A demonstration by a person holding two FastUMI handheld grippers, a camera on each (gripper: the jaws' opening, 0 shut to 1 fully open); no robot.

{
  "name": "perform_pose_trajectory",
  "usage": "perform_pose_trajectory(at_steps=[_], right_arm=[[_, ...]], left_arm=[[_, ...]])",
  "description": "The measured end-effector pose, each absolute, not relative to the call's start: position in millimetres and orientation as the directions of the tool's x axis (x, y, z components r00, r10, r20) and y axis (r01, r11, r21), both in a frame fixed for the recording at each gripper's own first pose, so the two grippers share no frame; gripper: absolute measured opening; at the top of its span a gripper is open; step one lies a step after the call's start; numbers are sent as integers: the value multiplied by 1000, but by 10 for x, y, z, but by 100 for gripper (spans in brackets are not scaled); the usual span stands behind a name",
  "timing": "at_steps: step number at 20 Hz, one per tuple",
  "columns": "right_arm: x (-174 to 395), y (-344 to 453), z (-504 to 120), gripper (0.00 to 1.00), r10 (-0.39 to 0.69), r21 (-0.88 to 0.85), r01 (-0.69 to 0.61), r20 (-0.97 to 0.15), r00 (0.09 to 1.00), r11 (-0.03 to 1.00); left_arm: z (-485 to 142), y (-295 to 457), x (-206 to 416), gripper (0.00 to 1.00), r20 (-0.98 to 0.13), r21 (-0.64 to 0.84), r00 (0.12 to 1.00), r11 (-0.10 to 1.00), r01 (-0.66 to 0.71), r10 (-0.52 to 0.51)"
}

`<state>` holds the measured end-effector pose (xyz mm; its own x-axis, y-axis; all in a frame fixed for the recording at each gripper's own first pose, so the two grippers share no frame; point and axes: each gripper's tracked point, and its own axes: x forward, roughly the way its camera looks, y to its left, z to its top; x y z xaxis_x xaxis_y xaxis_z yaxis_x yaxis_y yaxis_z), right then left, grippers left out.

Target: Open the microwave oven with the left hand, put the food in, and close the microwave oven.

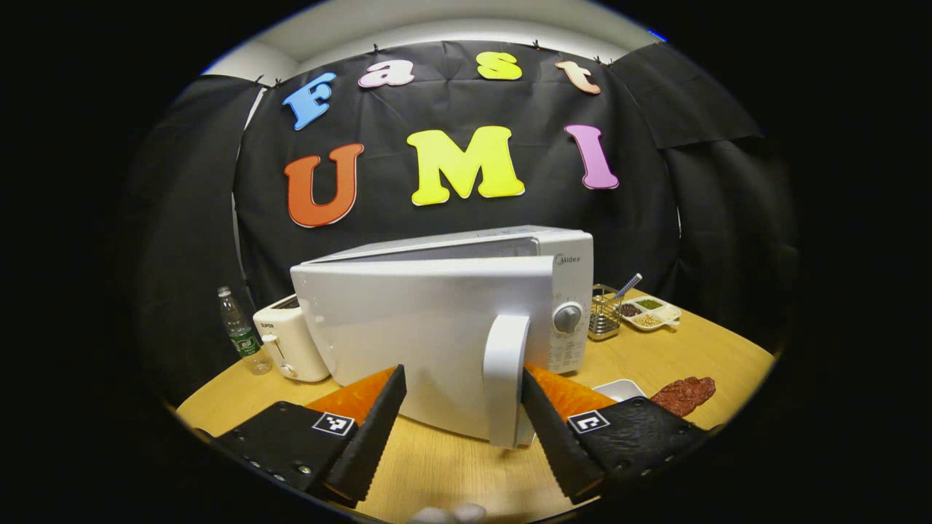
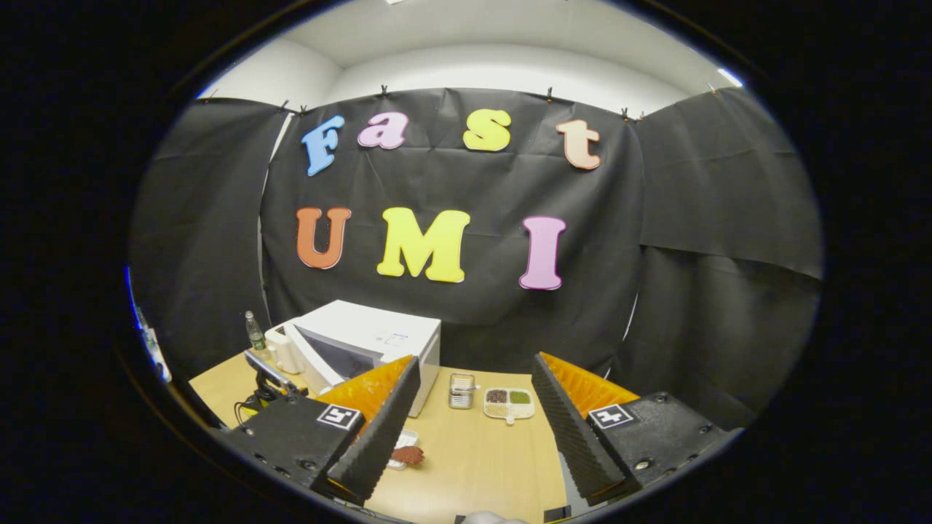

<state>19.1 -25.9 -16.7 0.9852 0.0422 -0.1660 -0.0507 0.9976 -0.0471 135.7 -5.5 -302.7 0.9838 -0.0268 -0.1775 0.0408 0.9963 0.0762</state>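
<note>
The left tool point(image 1: 461, 407) gapes wide at the microwave oven's point(image 1: 444, 320) door handle point(image 1: 506, 378), gripping nothing; the door stands slightly ajar. The right tool point(image 2: 473, 429), equally spread and empty, hangs above the wooden counter point(image 2: 480, 458). The reddish food point(image 1: 683, 394) lies beside a small white dish point(image 1: 619, 389). Farther back stand 1 toaster point(image 1: 289, 346), 1 water bottle point(image 1: 239, 331) and a compartment tray point(image 1: 650, 311) before black cloth.
</note>
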Motion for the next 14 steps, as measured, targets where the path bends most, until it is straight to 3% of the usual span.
perform_pose_trajectory(at_steps=[2,3,4,13,14], right_arm=[[166,-240,-179,99,45,-47,-53,-164,985,998],[163,-235,-202,99,46,-47,-55,-168,985,997],[157,-207,-215,99,52,-43,-60,-169,984,997],[66,206,-368,99,127,-8,-131,-197,972,991],[46,275,-380,91,138,-2,-141,-200,970,990]], left_arm=[[-2989,-5,1300,94,-174,79,984,996,40,-26],[-3008,17,1268,88,-181,84,983,996,37,-22],[-2987,64,1210,95,-178,89,984,996,29,-13],[-3001,563,660,95,-216,83,975,996,-28,46],[-3011,642,597,95,-220,84,974,996,-39,56]])
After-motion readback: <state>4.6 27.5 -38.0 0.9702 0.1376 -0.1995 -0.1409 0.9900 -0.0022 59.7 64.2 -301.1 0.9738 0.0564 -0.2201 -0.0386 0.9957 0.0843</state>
